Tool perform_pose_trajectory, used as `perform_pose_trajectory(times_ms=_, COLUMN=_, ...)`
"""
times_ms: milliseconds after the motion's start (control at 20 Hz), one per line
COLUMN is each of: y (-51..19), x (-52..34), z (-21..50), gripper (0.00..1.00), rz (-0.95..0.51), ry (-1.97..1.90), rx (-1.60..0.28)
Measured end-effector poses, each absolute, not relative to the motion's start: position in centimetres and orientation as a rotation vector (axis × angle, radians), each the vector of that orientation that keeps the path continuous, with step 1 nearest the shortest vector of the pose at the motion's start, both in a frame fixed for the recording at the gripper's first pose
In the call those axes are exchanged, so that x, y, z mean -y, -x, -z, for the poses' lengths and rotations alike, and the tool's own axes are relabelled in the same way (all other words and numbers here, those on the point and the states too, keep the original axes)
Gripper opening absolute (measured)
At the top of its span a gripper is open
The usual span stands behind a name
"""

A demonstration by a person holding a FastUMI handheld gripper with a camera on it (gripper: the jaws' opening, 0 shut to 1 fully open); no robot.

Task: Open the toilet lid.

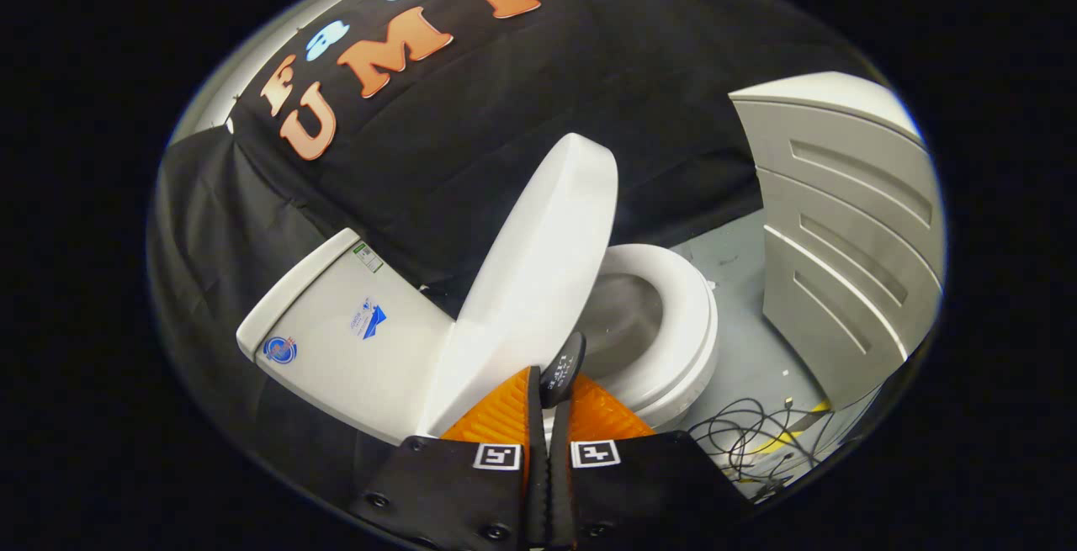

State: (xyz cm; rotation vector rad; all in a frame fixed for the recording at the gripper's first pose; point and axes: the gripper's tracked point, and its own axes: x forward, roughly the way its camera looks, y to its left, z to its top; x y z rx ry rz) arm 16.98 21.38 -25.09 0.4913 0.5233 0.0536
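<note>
My gripper (551, 395) has its two fingers pressed close together, with only a thin slit between them. A small dark tab (562, 368) stands up from that slit at the fingertips, and both fingers appear to bear on it. I cannot tell for certain what the tab is fixed to; it sits at the lower edge of the toilet lid (538, 282), so I take it as the lid's pull handle.

Immediately ahead of the fingers, the toilet lid is raised well off the bowl. It stands tilted, its rounded upper end leaning away from the seat toward the tank side, its underside facing the bowl. It is not lying back flat against the tank.

Beyond and beside the lid, the white toilet seat (673, 341) lies down on the bowl, its ring exposed and the grey interior of the bowl visible inside it. On the other side of the lid I see the white tank (336, 332), carrying several small stickers.

Past the seat, a pale grey drawer cabinet (850, 223) stands on the grey floor (740, 265), well apart from the toilet. Near the cabinet's base, loose dark cables (757, 442) lie tangled on the floor beside a strip of yellow tape.
</note>
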Motion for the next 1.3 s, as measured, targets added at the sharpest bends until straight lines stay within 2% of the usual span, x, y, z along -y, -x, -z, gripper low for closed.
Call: perform_pose_trajectory(times_ms=1300, y=-17.4, x=-28.7, z=17.5, gripper=0.08, rz=-0.043, ry=-0.065, rx=-0.422)
